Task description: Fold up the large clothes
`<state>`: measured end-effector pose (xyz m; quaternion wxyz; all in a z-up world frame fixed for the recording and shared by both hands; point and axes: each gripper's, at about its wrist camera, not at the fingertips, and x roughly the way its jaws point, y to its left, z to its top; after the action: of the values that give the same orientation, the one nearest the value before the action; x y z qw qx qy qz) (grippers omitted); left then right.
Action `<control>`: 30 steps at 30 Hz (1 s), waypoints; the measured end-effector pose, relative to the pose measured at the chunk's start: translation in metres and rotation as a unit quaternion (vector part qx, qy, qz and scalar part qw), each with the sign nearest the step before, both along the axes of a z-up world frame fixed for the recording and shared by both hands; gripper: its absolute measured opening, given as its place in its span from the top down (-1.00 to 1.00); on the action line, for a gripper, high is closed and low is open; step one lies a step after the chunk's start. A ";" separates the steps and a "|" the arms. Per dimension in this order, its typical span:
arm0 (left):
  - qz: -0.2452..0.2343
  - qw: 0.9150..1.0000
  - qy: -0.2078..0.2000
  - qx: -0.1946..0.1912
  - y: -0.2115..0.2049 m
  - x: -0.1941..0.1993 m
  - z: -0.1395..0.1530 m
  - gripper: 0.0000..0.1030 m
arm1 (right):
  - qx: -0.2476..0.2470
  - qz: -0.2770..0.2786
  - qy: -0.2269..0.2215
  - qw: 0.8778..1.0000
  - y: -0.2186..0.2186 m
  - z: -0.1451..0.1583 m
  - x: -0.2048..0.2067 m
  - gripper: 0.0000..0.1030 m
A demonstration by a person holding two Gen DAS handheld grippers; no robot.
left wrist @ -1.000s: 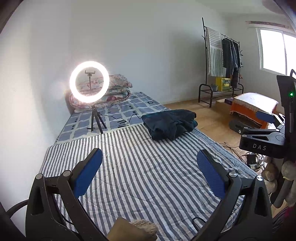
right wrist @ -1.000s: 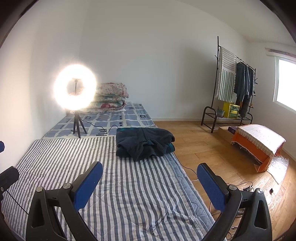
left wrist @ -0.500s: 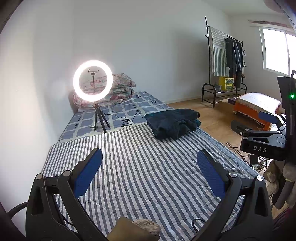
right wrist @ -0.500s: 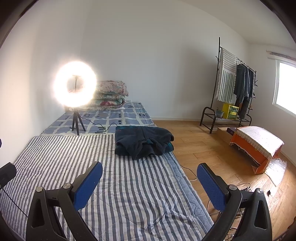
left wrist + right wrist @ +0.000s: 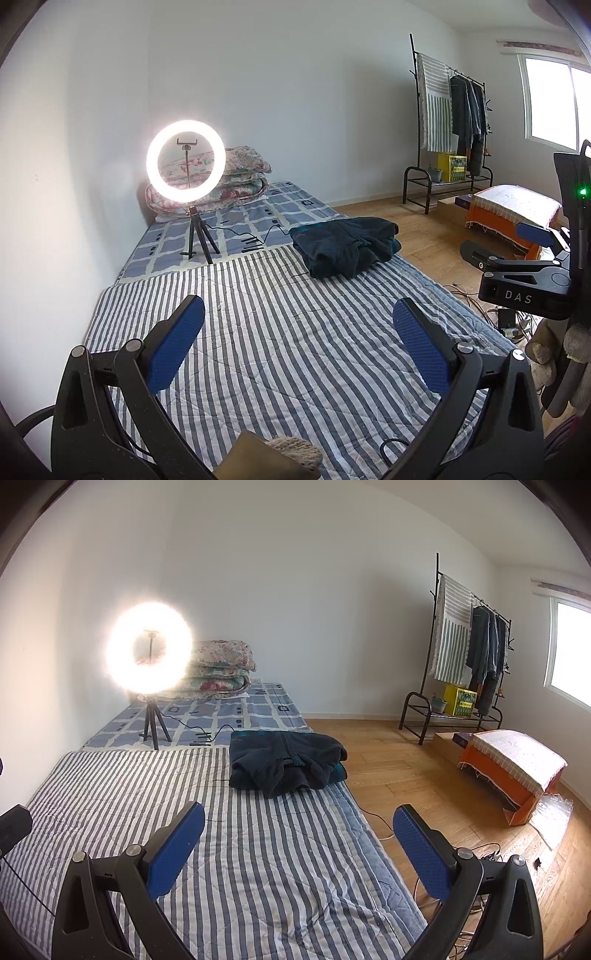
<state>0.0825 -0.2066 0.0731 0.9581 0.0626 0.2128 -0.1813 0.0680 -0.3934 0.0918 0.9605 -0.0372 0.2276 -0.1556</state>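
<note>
The left hand-held gripper [image 5: 298, 345] hangs above the near end of a striped quilt [image 5: 288, 332], its blue pads spread wide with nothing between them. The right hand-held gripper [image 5: 298, 851] is spread just as wide and holds nothing, above the same quilt's right edge. Well beyond both, a dark, loosely bundled garment [image 5: 284, 762] lies at the far right of the quilt, by the seam with a blue checked mattress cover [image 5: 255, 705]. A lit ring light [image 5: 185, 160] stands on its tripod on that cover, in front of stacked floral bedding [image 5: 236, 177]. Only the left view shows the right device from the side, at its right border, with a green lamp [image 5: 583, 191]. The right view alone shows a cable [image 5: 373, 814] on the wood floor [image 5: 399, 775] beside the bed. A clothes rack [image 5: 469, 653] stands by the far wall.
</note>
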 end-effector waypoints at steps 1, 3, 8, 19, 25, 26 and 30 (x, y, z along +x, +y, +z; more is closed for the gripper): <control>0.000 1.000 0.000 0.000 0.001 0.000 0.000 -1.00 | 0.000 0.000 0.000 1.000 0.000 0.000 0.000 -0.99; 0.000 1.000 0.001 -0.001 0.000 0.000 0.000 -1.00 | 0.000 0.000 0.000 1.000 0.000 0.000 0.000 -0.99; -0.001 1.000 0.001 0.000 0.001 0.001 0.000 -1.00 | 0.000 0.000 0.001 1.000 0.000 0.000 0.000 -0.99; 0.000 1.000 0.001 0.000 0.000 0.000 0.000 -1.00 | -0.003 0.007 0.009 1.000 0.001 -0.003 0.002 -0.99; 0.000 1.000 0.002 -0.002 0.000 0.000 0.000 -1.00 | -0.002 0.006 0.008 1.000 0.001 -0.003 0.002 -0.99; -0.001 1.000 0.003 -0.002 0.000 0.000 0.000 -1.00 | -0.003 0.006 0.008 1.000 0.001 -0.003 0.002 -0.99; 0.004 1.000 0.001 -0.002 -0.002 -0.001 0.000 -1.00 | -0.005 0.007 0.010 1.000 0.001 -0.003 0.002 -0.99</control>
<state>0.0814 -0.2086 0.0729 0.9586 0.0597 0.2140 -0.1782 0.0698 -0.3922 0.0888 0.9591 -0.0447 0.2357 -0.1499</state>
